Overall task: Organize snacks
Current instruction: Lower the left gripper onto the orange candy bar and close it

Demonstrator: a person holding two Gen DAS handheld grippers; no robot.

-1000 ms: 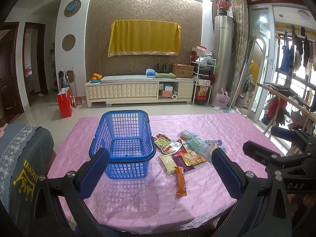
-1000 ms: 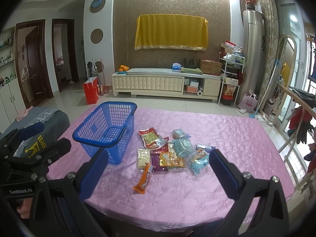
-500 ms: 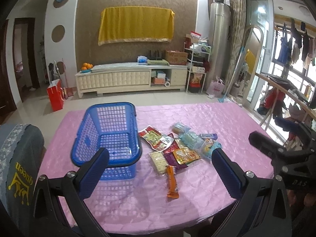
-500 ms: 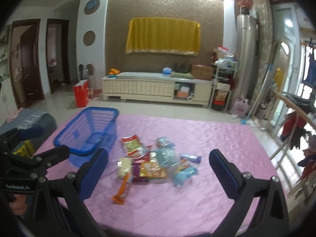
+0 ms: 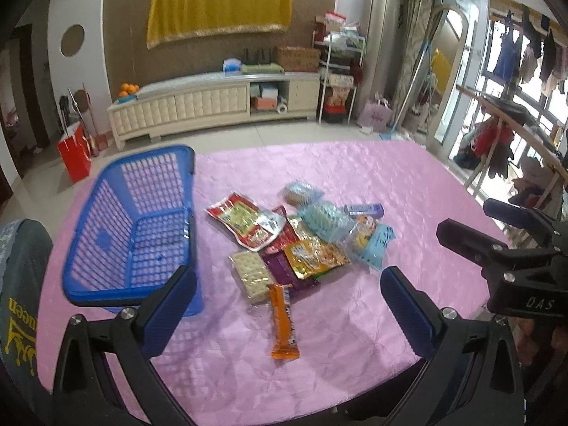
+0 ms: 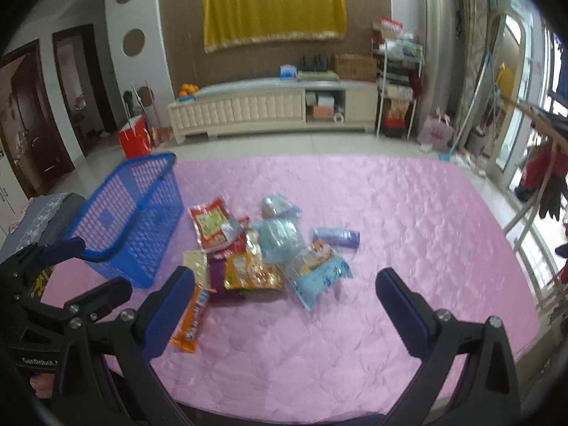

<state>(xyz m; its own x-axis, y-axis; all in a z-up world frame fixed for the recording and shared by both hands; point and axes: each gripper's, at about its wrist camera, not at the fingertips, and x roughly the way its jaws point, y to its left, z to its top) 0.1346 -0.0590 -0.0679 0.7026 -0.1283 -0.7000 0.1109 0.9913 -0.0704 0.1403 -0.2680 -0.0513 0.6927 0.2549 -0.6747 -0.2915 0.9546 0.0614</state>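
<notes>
An empty blue plastic basket [image 5: 138,227] [image 6: 131,227] stands on the left of the pink-covered table [image 5: 355,337] [image 6: 408,213]. A pile of snack packets [image 5: 301,245] [image 6: 262,248] lies to its right, with an orange bar [image 5: 283,321] [image 6: 191,323] nearest the front edge. My left gripper [image 5: 287,310] is open above the front edge, the orange bar between its fingers in view. My right gripper [image 6: 284,305] is open and empty, in front of the pile. The right gripper also shows in the left wrist view [image 5: 497,252].
A grey chair back [image 5: 17,305] stands at the table's left. Beyond the table are a cream TV cabinet [image 5: 213,103], a red bag [image 5: 74,156] on the floor, a shelf rack [image 5: 340,78] and a clothes rack [image 5: 514,135] at the right.
Both grippers have moved forward and lower toward the snack pile, which now looks larger and closer. The basket has shifted left in both views. Both jaws stay open.
</notes>
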